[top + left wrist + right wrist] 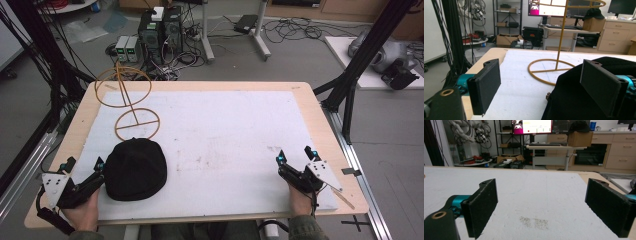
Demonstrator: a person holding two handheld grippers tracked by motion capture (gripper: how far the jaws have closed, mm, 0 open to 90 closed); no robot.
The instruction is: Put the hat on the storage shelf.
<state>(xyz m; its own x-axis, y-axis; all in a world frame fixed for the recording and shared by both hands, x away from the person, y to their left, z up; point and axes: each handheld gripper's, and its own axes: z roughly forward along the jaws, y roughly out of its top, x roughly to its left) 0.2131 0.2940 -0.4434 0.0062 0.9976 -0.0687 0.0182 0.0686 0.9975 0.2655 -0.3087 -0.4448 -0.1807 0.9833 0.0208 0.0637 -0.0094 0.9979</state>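
The left gripper (85, 167) rests at the near left corner of the bench (210, 86), its jaws spread wide with nothing clamped between them. In the left gripper view (541, 82), the right jaw stands in front of a black knit hat (574, 100), right at the hat's near left edge; whether the pad touches the fabric I cannot tell. The left jaw stands apart over bare white mat.

The hat (135, 169) lies as a rounded heap on the white mat (225, 135) that covers most of the bench, just beside the left gripper and toward the near left. Nothing lies in it that can be seen.

Behind the hat stands a gold wire stand (131, 102): a flat ring base on the mat, a thin upright rod and a larger ring at the top. The hat's far edge is close to the base ring (549, 72). The stand carries nothing.

The right gripper (296, 155) sits at the near right of the bench, well apart from the hat. Its jaws are wide apart too (541, 205), holding nothing, with bare mat between them.
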